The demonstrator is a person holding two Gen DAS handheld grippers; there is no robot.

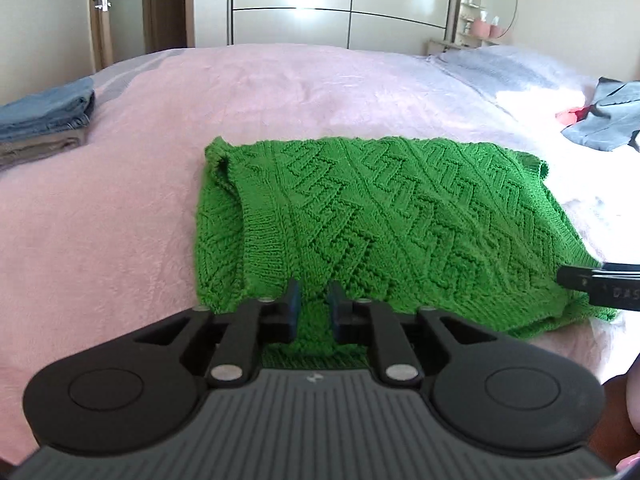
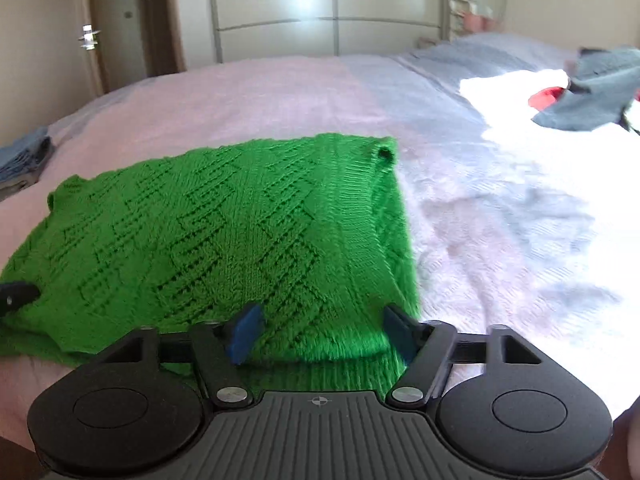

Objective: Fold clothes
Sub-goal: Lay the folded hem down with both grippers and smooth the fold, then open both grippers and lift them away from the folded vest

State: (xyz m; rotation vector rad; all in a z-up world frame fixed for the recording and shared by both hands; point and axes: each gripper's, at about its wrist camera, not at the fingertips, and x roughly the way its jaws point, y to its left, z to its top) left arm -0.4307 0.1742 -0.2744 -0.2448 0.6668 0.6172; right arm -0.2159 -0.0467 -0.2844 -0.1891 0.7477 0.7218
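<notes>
Green knit sweater (image 1: 360, 220) lies folded on the pink blanket (image 1: 120, 220), near edge. Left gripper (image 1: 313, 304) narrowly parted over its near hem, fabric between the fingers, grip unclear. Right gripper (image 2: 320, 332) spread wide, holding nothing. Folded jeans (image 1: 44, 112) far left.

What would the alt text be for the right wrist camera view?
A green knit sweater lies folded on a pink bed cover, the right gripper at its near edge, jaws wide apart. Loose grey clothes lie far right.

Left tongs (image 1: 313, 307) narrowly parted, right tongs (image 2: 320, 334) wide.
</notes>
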